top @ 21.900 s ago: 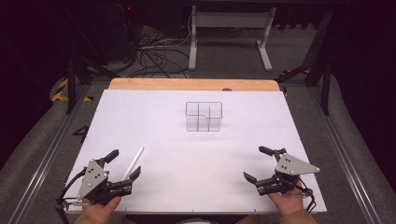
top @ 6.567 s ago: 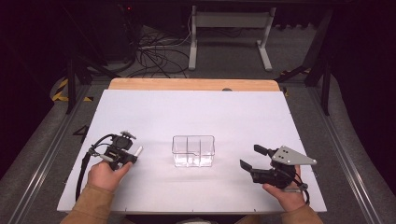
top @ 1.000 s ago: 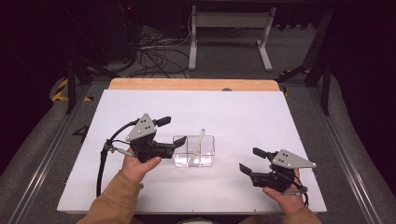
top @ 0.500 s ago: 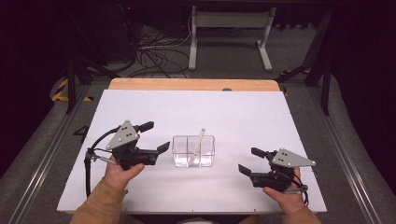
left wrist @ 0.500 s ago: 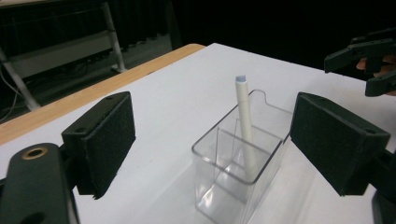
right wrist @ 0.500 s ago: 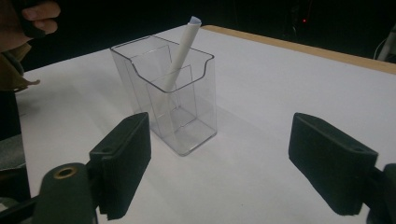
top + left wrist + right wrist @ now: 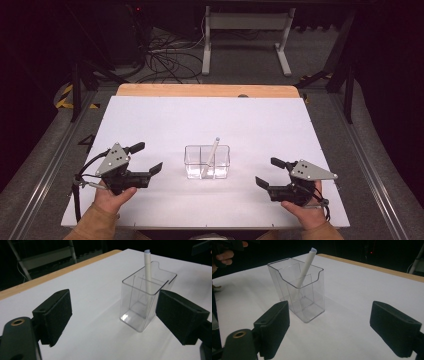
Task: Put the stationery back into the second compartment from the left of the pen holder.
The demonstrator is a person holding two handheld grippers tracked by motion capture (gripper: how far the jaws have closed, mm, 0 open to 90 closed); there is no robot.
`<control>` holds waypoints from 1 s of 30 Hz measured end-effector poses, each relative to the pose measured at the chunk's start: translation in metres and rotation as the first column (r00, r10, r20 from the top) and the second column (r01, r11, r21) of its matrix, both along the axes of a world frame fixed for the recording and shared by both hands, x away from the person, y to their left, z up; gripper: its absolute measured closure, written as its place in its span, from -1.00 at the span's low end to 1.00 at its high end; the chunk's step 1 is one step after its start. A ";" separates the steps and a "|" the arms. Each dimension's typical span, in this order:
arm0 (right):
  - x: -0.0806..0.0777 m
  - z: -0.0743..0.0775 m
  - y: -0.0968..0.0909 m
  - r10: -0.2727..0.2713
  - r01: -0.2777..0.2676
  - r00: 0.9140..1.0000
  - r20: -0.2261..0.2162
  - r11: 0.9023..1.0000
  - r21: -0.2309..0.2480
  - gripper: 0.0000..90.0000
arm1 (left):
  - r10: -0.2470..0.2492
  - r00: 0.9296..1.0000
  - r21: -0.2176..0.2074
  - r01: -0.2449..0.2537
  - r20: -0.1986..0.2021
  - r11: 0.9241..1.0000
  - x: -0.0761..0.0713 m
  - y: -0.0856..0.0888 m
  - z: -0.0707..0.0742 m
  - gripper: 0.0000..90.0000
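Note:
A clear plastic holder (image 7: 207, 161) with inner dividers stands upright near the middle of the white table (image 7: 210, 120). A white pen (image 7: 210, 157) leans inside it, its tip sticking out above the rim. The left gripper view has the holder (image 7: 145, 302) and pen (image 7: 148, 270) just ahead of the right jaw. My left gripper (image 7: 146, 159) is open and empty, a short way left of the holder. My right gripper (image 7: 270, 172) is open and empty too, to the holder's right. From that side the holder (image 7: 298, 287) and pen (image 7: 305, 266) stand beyond the left jaw.
A wooden strip (image 7: 205, 90) borders the table's far edge. Beyond it are a metal stand (image 7: 245, 30) and loose cables (image 7: 165, 55) on the floor. Metal rails (image 7: 45, 170) run along both sides of the table.
My left gripper has drawn back to the left and toward the near edge, away from the holder, with its jaws open. The pen now stands in the holder. The right gripper has barely moved.

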State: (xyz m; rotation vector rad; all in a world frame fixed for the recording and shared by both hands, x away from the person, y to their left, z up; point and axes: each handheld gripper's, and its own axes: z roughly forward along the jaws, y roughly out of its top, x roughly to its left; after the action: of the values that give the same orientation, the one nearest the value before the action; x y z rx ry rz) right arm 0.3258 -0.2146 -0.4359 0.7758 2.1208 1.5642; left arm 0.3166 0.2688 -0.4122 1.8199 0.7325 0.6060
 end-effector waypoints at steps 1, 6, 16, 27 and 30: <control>0.000 0.000 0.000 0.000 0.000 1.000 0.002 1.000 -0.001 -0.63 | 0.004 1.000 0.006 -0.004 0.000 1.000 0.000 0.002 -0.002 -0.68; -0.001 -0.001 -0.001 0.001 -0.001 1.000 0.014 1.000 -0.003 -0.63 | 0.024 0.999 -0.002 -0.024 -0.024 1.000 -0.002 0.011 -0.012 -0.72; -0.001 -0.004 -0.003 -0.004 0.004 1.000 0.020 1.000 -0.007 -0.63 | 0.086 0.996 -0.002 -0.086 -0.025 0.996 -0.007 0.025 -0.042 -0.75; 0.001 -0.010 -0.003 -0.011 0.011 1.000 0.016 1.000 -0.018 -0.63 | 0.081 0.995 -0.028 -0.083 -0.060 0.996 -0.010 0.029 -0.048 -0.77; 0.001 -0.010 -0.003 -0.009 0.010 1.000 0.014 1.000 -0.017 -0.63 | 0.077 0.992 -0.034 -0.080 -0.097 0.996 -0.011 0.029 -0.045 -0.80</control>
State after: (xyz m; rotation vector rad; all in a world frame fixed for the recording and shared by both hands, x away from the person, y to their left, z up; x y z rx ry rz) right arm 0.3268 -0.2178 -0.4461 0.7658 2.1146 1.5399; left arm 0.3058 0.2976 -0.4575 1.8018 0.8775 0.5552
